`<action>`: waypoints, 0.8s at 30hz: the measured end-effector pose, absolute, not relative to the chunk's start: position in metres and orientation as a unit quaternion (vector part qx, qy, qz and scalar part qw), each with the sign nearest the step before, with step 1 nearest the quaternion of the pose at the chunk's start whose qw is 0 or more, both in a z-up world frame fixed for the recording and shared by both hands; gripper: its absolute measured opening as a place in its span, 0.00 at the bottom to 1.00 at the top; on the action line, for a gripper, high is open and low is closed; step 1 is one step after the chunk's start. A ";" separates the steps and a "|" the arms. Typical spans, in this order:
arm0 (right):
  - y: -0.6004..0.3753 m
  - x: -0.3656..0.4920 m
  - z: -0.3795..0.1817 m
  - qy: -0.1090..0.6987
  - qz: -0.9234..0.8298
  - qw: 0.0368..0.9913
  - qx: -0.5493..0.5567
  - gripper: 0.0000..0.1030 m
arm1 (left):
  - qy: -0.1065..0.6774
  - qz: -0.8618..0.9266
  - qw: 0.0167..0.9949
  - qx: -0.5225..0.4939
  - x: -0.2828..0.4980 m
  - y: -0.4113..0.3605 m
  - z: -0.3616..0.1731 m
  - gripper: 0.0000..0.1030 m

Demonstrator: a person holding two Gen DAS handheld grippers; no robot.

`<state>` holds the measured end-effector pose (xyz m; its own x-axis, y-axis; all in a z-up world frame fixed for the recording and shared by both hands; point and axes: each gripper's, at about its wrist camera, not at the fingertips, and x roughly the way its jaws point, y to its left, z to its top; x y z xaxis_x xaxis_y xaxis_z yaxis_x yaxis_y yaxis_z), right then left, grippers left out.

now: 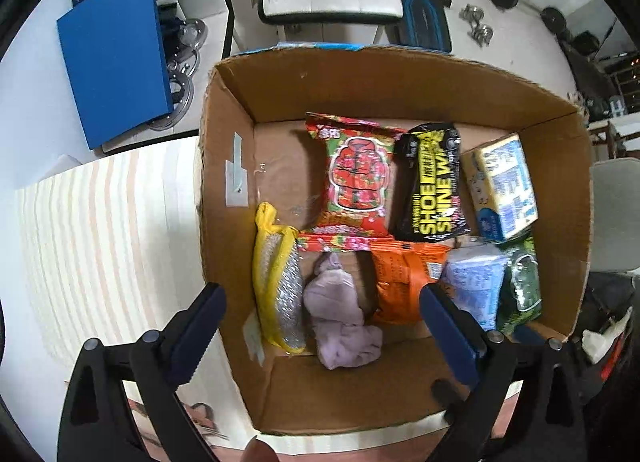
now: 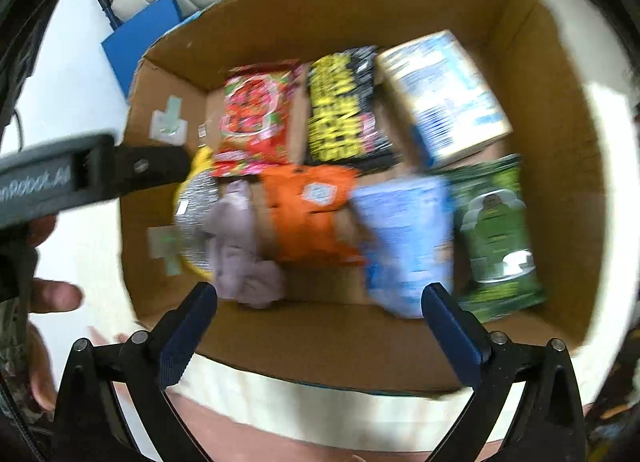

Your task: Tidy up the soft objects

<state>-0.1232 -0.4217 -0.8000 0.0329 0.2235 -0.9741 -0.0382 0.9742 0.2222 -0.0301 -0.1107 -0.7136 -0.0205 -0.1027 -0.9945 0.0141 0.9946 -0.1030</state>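
over the open brown cardboard box [image 1: 224, 166], both the left gripper [image 1: 322, 316] and right gripper [image 2: 320, 316] hover wide open and empty, so i'd lower the left squarely onto the crumpled lilac cloth [image 1: 340, 318] lying beside the yellow-edged silver scrubber [image 1: 280, 282], pinching its bulk.

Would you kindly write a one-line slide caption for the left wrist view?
Open left gripper hovering over a cardboard box holding a lilac cloth, snack packets and shoe shine wipes.
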 end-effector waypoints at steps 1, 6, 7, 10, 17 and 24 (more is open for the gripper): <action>-0.427 -0.125 -0.795 0.684 0.084 0.722 0.052 1.00 | 0.706 -0.041 0.707 -0.035 -0.037 -0.113 -0.710 0.96; -0.457 -0.129 -0.773 0.659 0.047 0.751 0.000 1.00 | 0.678 -0.029 0.733 -0.045 -0.067 -0.118 -0.696 0.96; -0.463 -0.129 -0.772 0.656 0.043 0.753 -0.004 1.00 | 0.673 -0.029 0.737 -0.046 -0.072 -0.119 -0.695 0.96; -0.476 -0.137 -0.762 0.645 0.033 0.763 -0.017 1.00 | 0.660 -0.021 0.750 -0.048 -0.089 -0.122 -0.689 0.96; -0.484 -0.147 -0.743 0.635 0.029 0.772 -0.022 1.00 | 0.639 -0.011 0.768 -0.040 -0.109 -0.128 -0.673 0.96; -0.480 -0.153 -0.728 0.624 0.034 0.780 -0.018 1.00 | 0.620 0.002 0.784 -0.033 -0.119 -0.127 -0.649 0.96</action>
<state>-0.1532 -0.4798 -0.7282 0.2179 0.0302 -0.9755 -0.0746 0.9971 0.0142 -0.1186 -0.1266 -0.6487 0.2313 -0.0373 -0.9722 -0.0433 0.9979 -0.0486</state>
